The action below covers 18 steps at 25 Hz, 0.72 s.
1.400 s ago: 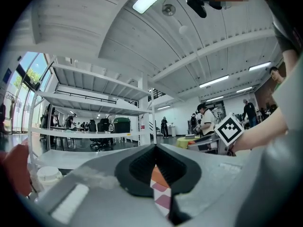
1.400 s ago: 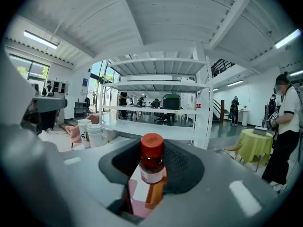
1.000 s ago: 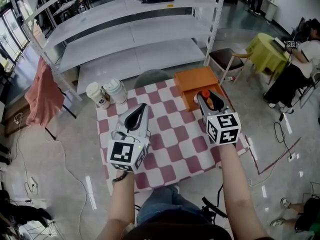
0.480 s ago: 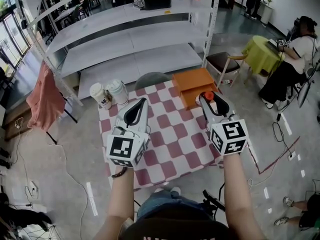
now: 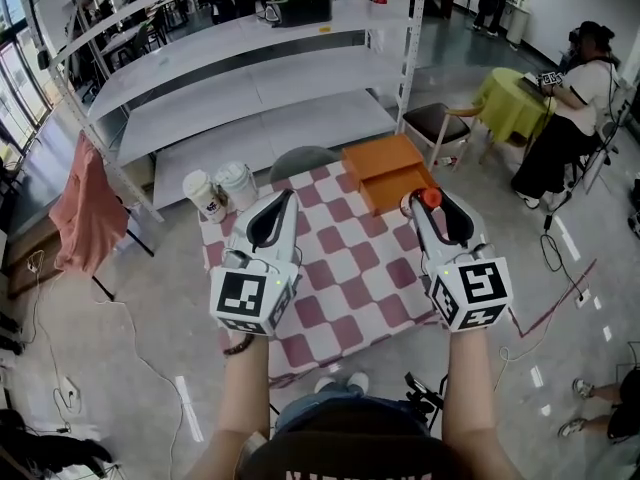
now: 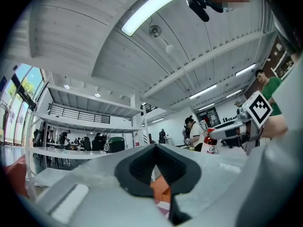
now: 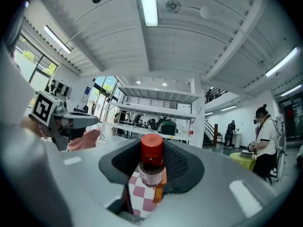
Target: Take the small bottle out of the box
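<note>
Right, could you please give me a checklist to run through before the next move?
1. Small bottle gripped in the right gripper fingers: ok.
2. Red cap on the bottle: ok.
3. Bottle out of the orange box: ok, it appears to be held by the box's front corner.
4. Bare checked tablecloth free for a putdown: ok.
5. Left gripper shut, empty and apart from the bottle: ok.
6. Cap tightness: cannot tell.

The small bottle [image 7: 152, 167] looks shiny and see-through, and its red cap [image 7: 152, 145] is smooth plastic. The checked cloth [image 5: 350, 268] in the middle looks soft and matt. The orange box [image 5: 385, 173] looks matt. The cups [image 5: 220, 190] look like paper.
</note>
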{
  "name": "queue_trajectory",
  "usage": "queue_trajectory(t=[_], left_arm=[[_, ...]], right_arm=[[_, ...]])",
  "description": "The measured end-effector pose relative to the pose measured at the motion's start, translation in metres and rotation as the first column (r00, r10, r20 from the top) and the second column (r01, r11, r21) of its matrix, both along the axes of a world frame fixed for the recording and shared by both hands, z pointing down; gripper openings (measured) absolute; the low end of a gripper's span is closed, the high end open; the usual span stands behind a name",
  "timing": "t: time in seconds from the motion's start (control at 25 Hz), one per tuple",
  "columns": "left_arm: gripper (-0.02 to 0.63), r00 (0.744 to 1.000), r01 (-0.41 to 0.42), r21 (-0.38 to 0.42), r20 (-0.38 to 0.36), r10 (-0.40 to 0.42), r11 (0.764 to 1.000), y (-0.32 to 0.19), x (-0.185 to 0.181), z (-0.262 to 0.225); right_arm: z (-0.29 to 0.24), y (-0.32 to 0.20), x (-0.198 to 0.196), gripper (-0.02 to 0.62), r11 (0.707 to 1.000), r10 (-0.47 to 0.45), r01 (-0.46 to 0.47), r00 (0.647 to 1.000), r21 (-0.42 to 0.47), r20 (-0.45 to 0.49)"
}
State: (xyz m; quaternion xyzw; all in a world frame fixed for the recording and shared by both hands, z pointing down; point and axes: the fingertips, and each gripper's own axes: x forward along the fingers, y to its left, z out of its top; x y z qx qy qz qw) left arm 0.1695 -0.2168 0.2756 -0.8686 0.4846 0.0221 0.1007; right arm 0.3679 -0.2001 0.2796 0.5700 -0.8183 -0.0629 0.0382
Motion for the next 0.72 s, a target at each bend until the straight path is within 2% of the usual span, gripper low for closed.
queue_trajectory(t=[0.36, 0.72], left_arm=[[0.0, 1.0, -0.026, 0.016, -0.015, 0.027, 1.0, 0.011, -0.007, -0.008], [0.0, 0.999, -0.036, 0.026, -0.029, 0.037, 0.999, 0.01, -0.01, -0.015]], right_arm=[[-0.016, 0.039, 0.007, 0.141, 0.994, 0.079, -0.079, 0.997, 0.071, 0.001], [-0.017, 0.042, 0.015, 0.14, 0.99, 0.126, -0.127, 0.992, 0.064, 0.022]])
